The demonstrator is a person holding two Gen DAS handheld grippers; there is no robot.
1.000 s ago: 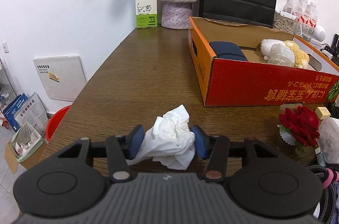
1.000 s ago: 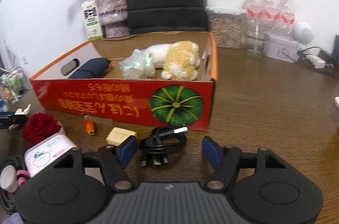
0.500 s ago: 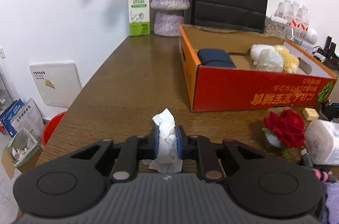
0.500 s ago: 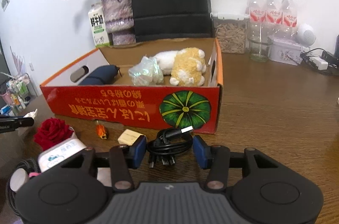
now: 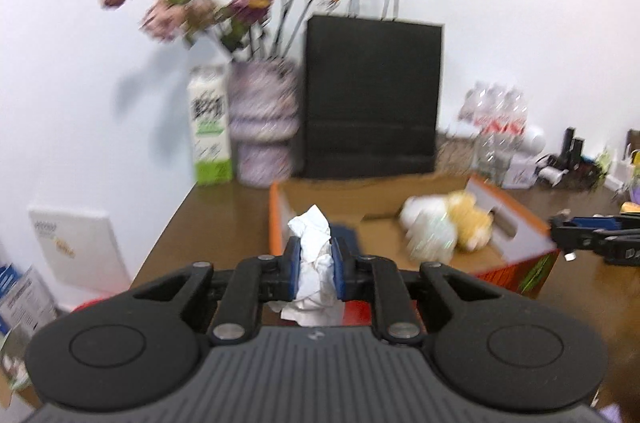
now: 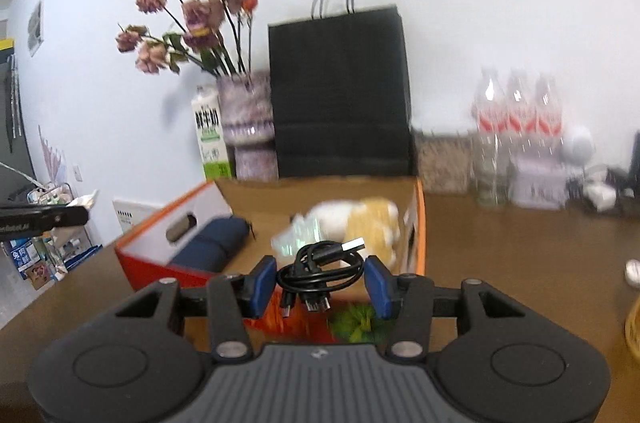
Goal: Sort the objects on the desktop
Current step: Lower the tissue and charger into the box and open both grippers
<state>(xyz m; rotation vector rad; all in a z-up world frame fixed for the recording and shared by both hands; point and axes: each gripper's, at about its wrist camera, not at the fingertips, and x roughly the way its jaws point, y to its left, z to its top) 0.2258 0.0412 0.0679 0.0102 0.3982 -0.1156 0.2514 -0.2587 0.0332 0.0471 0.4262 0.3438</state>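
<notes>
Brown wooden bench (image 6: 500, 243) carries an open red-orange cardboard box (image 6: 160, 243), black paper bag (image 6: 340, 95), purple mottled vase (image 6: 250, 127), green-white milk carton (image 6: 210, 139), three clear water bottles (image 6: 516, 127).

My left gripper (image 5: 315, 269): matte black linkage arms w/ silver pivot screws, blue pads (image 5: 293, 270) at the tips, two round black discs flanking a ribbed grey housing w/ small white logo; my right gripper (image 6: 321, 283): identical build, blue pads (image 6: 262, 279); no sleeves or cabling in shot.
</notes>
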